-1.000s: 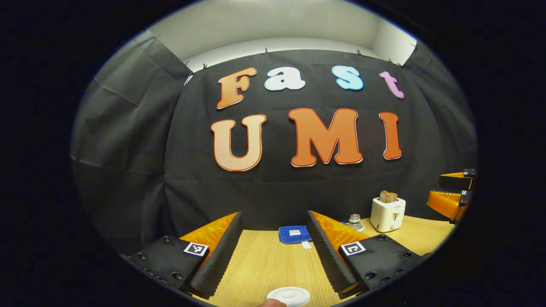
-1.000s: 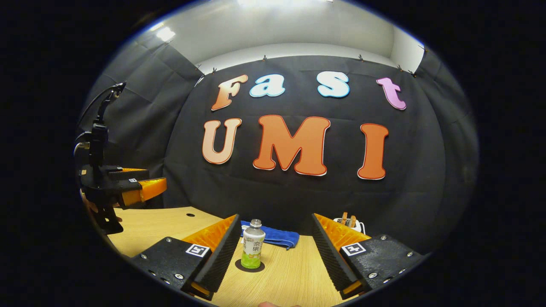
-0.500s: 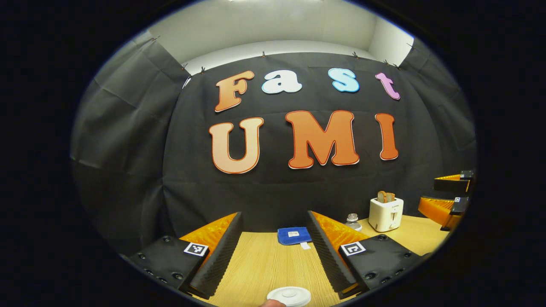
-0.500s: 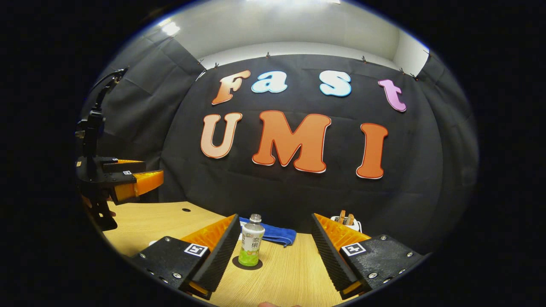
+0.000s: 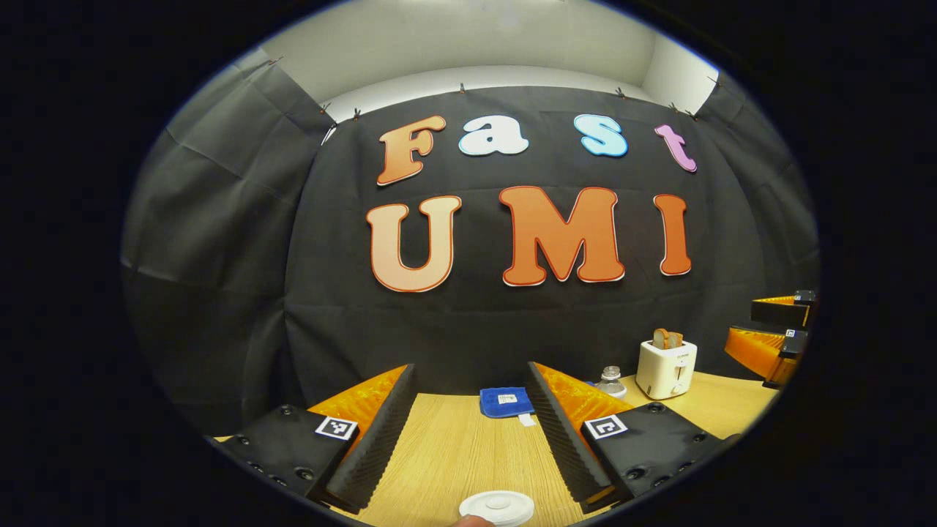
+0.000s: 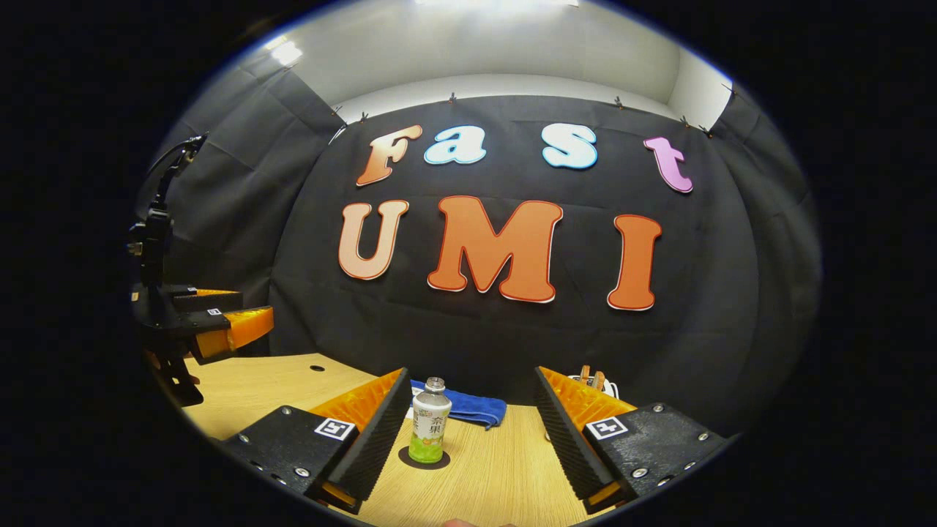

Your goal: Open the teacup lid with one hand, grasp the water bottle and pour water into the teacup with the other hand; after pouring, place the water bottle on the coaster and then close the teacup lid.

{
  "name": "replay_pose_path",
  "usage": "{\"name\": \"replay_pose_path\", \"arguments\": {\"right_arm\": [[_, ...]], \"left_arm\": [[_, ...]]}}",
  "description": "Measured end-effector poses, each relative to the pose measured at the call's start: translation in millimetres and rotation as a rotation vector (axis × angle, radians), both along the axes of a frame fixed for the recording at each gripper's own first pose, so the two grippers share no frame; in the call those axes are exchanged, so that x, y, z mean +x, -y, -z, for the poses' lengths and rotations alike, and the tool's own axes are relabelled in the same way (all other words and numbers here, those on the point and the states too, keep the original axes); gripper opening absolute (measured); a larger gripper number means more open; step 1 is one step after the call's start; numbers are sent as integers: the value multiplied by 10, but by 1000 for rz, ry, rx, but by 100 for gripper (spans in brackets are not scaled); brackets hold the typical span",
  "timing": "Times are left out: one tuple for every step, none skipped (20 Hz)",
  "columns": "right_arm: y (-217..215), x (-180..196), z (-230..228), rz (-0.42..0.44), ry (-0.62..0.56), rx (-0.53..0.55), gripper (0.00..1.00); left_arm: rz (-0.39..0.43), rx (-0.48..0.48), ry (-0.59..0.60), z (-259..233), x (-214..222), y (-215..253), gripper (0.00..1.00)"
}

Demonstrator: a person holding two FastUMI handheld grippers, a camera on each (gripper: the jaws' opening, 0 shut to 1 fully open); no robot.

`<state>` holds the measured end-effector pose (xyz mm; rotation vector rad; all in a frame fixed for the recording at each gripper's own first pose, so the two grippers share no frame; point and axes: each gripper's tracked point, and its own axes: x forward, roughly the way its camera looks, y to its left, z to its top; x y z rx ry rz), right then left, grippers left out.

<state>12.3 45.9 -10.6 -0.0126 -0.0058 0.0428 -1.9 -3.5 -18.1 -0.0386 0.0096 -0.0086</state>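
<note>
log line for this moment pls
left gripper: open above white round teacup lid | right gripper: open | green-labelled clear water bottle: upright on dark round coaster

A wooden table [image 5: 454, 446] runs back to the wall. A folded blue cloth [image 5: 505, 402] lies at its far edge. A white toaster [image 5: 665, 369] stands further right on the table, with what look like two slices of bread [image 5: 666, 338] sticking up from its slots.

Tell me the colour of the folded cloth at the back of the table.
The cloth is blue, clearest in the left gripper view.
</note>
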Motion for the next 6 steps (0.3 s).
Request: {"name": "replay_pose_path", "arguments": {"right_arm": [[-11,-2,14,-2,-7,2,99],[-19,-5,42,-9,-18,6,99],[-25,-11,63,-12,-31,9,99],[-16,-12,77,-10,-39,14,99],[-2,-12,77,-7,-45,16,99],[25,0,90,-1,-49,19,99]], "left_arm": [[3,-5,-2,4,2,2,97],[10,-15,-7,23,12,8,97],[8,-22,-20,69,13,-13,94],[1,-23,-31,105,24,-38,94],[-5,-22,-39,121,26,-66,95],[-10,-20,-41,124,22,-89,95]]}}
